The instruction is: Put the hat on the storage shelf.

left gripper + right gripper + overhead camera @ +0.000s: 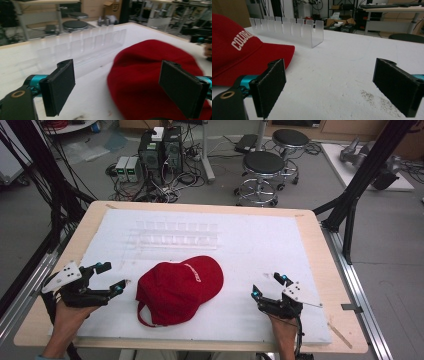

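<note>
Red cap (179,290) lies mid-table on the white mat (250,250), in front of the clear slotted rack (172,234). Left gripper (114,277) just beside its rear, jaws wide, nothing held (cap not touched). Right gripper (269,285) well apart, jaws wide, empty.

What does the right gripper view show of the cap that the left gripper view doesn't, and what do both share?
Right gripper view alone: white lettering on the cap, and the brim lying flat on the white mat, pointing toward the clear rack. Dark specks dot the mat near the open right gripper.

Left gripper view alone: the cap's plain rounded crown close ahead of the open left gripper, and two stools beyond the table.

Both: the red cap, the rack, the mat, and open jaws holding nothing.
</note>
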### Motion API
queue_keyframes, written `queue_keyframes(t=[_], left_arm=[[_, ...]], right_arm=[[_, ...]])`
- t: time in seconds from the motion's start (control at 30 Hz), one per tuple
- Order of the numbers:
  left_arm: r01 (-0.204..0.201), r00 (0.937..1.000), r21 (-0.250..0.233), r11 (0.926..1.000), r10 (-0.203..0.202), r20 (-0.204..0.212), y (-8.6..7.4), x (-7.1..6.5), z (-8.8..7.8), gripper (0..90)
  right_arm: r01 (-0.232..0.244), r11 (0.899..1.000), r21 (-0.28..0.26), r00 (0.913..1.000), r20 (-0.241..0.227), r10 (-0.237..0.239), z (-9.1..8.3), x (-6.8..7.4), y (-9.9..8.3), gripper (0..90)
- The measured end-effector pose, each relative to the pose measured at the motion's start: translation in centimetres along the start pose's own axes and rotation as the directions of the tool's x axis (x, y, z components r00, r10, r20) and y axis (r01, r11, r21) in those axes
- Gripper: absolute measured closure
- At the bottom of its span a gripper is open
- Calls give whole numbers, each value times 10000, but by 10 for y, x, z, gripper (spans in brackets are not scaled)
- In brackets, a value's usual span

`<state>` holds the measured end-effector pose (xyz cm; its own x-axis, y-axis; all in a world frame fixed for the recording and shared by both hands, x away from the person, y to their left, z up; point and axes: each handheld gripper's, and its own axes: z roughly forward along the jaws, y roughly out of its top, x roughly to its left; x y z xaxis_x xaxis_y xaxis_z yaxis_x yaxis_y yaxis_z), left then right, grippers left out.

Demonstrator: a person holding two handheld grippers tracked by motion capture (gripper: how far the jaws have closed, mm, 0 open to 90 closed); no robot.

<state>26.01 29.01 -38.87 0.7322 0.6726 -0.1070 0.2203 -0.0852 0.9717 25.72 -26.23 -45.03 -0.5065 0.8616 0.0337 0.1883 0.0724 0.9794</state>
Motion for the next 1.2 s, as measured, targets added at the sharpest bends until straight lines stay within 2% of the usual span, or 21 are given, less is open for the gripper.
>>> queue_keyframes(t=[0.07, 0.3, 0.47, 0.63, 0.87, 1.1, 1.2], left_arm=[[-27, 9995, 126, 9999, 23, 314, 4, -5, 4, 139], [-80, 9959, 730, 9973, 14, 901, 12, -26, 18, 139], [-292, 9964, 1238, 9919, 189, 831, 15, -40, 29, 139], [-311, 9959, 1910, 9811, 142, 894, 12, -51, 43, 139], [-407, 9960, 2255, 9734, 214, 872, 8, -60, 57, 139], [-566, 9961, 2439, 9681, 382, 792, 3, -65, 61, 139], [-633, 9973, 2588, 9639, 512, 531, -1, -67, 65, 139]], right_arm=[[52, 10000, -33, 10000, 11, -52, 0, 0, 0, 103], [9, 10000, 26, 10000, 2, -9, 0, 1, 0, 103], [75, 10000, 24, 10000, -10, -75, 0, 1, 0, 103], [97, 9999, 24, 9999, -38, -97, 0, 1, 0, 103], [92, 9999, 41, 10000, -38, -92, 1, 1, 0, 103], [66, 10000, 52, 10000, -28, -66, 1, 2, 0, 103], [87, 9999, 61, 10000, -12, -87, 1, 2, 0, 103]])
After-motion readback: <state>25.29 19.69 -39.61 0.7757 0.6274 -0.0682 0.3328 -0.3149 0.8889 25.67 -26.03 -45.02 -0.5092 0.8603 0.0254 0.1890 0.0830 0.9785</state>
